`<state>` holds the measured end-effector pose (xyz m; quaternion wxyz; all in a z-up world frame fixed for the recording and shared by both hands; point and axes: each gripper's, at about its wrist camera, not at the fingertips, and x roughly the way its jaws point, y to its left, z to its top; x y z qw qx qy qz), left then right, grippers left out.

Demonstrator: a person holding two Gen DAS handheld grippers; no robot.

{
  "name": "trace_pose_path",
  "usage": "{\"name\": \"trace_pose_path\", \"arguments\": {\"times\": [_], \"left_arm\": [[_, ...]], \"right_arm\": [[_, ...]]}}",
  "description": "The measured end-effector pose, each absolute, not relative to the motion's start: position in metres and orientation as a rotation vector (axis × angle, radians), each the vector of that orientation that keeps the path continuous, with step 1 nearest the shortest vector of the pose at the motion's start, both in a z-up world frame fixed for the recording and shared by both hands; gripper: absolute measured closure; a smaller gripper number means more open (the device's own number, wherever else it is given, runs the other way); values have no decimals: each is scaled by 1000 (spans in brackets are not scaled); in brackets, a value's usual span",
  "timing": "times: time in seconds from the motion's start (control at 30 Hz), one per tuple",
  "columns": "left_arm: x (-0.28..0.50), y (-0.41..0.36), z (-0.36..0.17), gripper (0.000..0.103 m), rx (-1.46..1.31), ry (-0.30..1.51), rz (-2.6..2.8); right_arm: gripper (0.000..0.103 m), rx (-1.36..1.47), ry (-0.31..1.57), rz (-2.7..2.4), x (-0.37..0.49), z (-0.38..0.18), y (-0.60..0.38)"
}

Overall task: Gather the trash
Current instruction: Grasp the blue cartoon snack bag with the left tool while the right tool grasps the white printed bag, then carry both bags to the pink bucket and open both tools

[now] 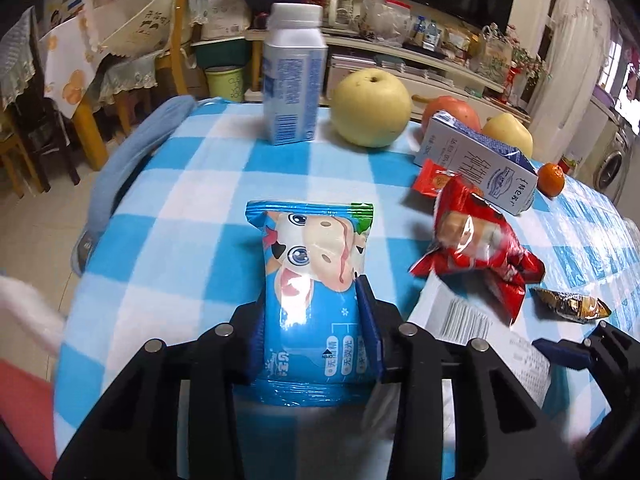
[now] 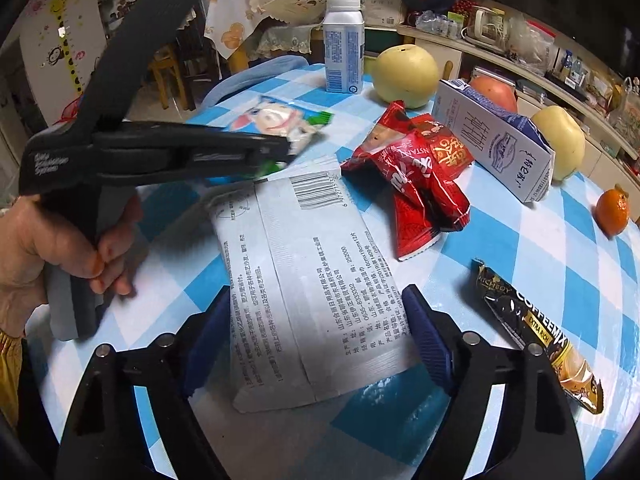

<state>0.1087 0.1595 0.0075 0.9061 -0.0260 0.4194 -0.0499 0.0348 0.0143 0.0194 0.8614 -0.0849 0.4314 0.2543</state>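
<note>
On the blue-checked tablecloth, the white wipes packet lies flat as the landmark, and the right gripper straddles its near end with jaws apart, likely lined up to grab it. Just left of that packet, the left gripper is clamped on the blue cow-print snack wrapper. Right of it lie the red wrapper and coffee-mix sachet, uncollected.

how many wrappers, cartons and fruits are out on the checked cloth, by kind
Packets and wrappers: 5, blue cow packet, white packet, red wrapper, coffee sachet, small orange packet
Cartons: 2, upright, lying
Fruits: 4
Total: 11
</note>
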Motion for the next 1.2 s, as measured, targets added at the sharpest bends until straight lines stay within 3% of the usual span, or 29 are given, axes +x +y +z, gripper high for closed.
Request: {"name": "trace_pose_path", "arguments": {"times": [1.2], "left_arm": [[-33, 214, 48, 62, -135, 755, -48]], "right_arm": [[24, 82, 888, 566, -18, 49, -13]]}}
